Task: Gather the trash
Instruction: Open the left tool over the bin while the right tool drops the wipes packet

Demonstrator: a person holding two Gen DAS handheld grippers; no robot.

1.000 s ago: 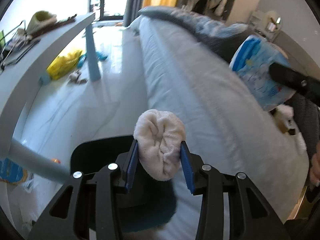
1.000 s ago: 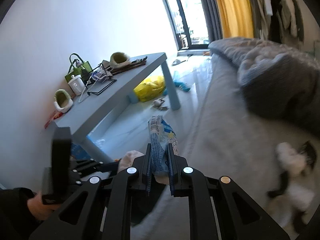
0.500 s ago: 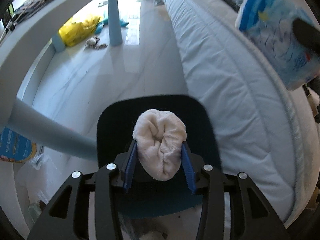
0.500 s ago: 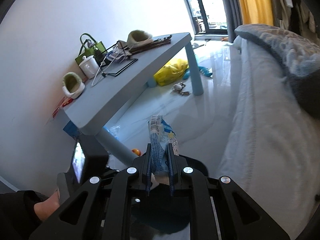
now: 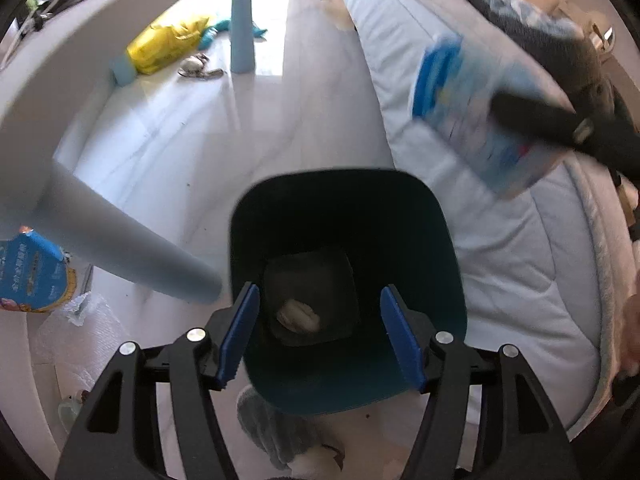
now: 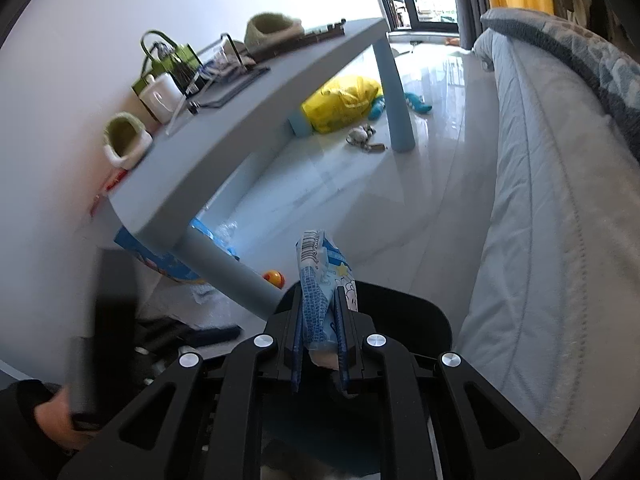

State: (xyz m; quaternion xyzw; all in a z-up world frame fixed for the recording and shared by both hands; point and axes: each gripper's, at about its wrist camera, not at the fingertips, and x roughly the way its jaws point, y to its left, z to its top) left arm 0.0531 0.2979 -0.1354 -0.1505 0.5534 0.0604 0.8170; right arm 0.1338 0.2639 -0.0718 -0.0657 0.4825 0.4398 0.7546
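Observation:
A dark blue trash bin (image 5: 344,208) stands on the floor between the table leg and the bed. My left gripper (image 5: 320,336) is open and empty right above its mouth. A white balled cloth (image 5: 298,316) lies at the bin's bottom. My right gripper (image 6: 320,344) is shut on a blue and white wrapper (image 6: 324,280) and holds it over the bin's rim (image 6: 400,304). In the left wrist view the wrapper (image 5: 472,112) shows blurred at the upper right, above the bed.
A grey-blue table (image 6: 256,132) with a green bag and slippers stands left. Its leg (image 5: 132,248) slants beside the bin. A bed (image 5: 500,240) runs along the right. A yellow bag (image 6: 340,104) and small items lie on the floor beyond.
My left gripper has opened and the white cloth has dropped into the bin. My right gripper has brought the wrapper closer over the bin.

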